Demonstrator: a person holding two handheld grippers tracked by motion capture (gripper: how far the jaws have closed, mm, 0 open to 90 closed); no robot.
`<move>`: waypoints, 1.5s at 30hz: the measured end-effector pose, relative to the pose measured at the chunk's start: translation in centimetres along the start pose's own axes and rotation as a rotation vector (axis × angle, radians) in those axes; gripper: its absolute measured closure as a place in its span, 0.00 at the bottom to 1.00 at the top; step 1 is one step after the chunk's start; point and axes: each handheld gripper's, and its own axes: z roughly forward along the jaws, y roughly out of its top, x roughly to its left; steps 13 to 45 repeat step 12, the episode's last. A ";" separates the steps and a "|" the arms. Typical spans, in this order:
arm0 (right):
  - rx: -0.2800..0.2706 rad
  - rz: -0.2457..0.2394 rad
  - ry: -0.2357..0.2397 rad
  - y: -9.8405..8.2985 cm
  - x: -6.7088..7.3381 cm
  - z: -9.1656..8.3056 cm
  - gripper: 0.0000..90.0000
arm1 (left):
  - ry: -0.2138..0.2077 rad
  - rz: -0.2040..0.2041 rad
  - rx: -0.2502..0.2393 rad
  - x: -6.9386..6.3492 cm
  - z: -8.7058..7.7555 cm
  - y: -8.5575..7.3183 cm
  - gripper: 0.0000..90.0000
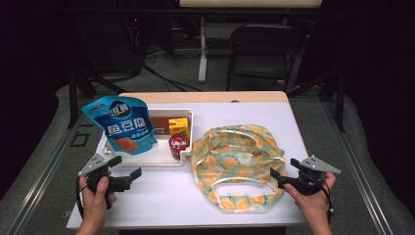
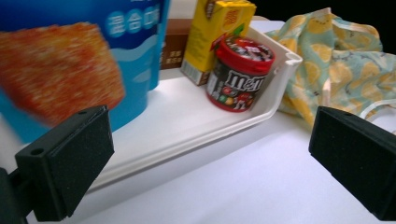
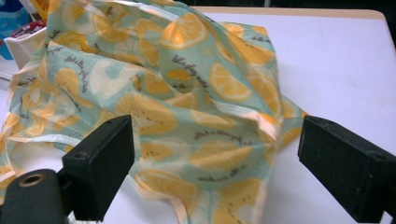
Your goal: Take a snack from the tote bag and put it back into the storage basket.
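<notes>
A white tray [image 1: 147,159] on the white table holds a blue snack pouch [image 1: 125,125], a brown box [image 1: 159,122], a yellow drink carton [image 1: 178,126] and a red-lidded M&M's tub [image 1: 178,145]. To its right lies a crumpled cloth bag [image 1: 237,156] printed with lemon slices. My left gripper [image 1: 128,166] hovers open just in front of the tray, nothing between its jaws. In the left gripper view the tub [image 2: 240,74] and carton [image 2: 217,37] sit ahead of the open left gripper [image 2: 210,163]. My right gripper [image 1: 283,167] stands open at the bag's right edge; the fabric [image 3: 187,93] lies ahead of the right gripper [image 3: 215,168].
Bare white tabletop [image 1: 161,196] lies in front of the tray. A wooden strip [image 1: 205,97] marks the far edge. Beyond it, on the dark floor, stand a black chair [image 1: 262,49] and a white table leg [image 1: 202,49].
</notes>
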 end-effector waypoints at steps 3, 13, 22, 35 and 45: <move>0.000 -0.003 -0.017 -0.3 -0.8 -0.6 0.11 | 0.017 -0.016 -0.015 0.8 -0.7 -0.5 0.00; 0.033 0.028 -0.050 -1.4 -2.4 0.5 0.12 | 0.072 -0.057 0.022 2.1 -0.3 -1.2 0.00; 0.033 0.028 -0.050 -1.4 -2.4 0.5 0.12 | 0.072 -0.057 0.022 2.1 -0.3 -1.2 0.00; 0.033 0.028 -0.050 -1.4 -2.4 0.5 0.12 | 0.072 -0.057 0.022 2.1 -0.3 -1.2 0.00; 0.033 0.028 -0.050 -1.4 -2.4 0.5 0.12 | 0.072 -0.057 0.022 2.1 -0.3 -1.2 0.00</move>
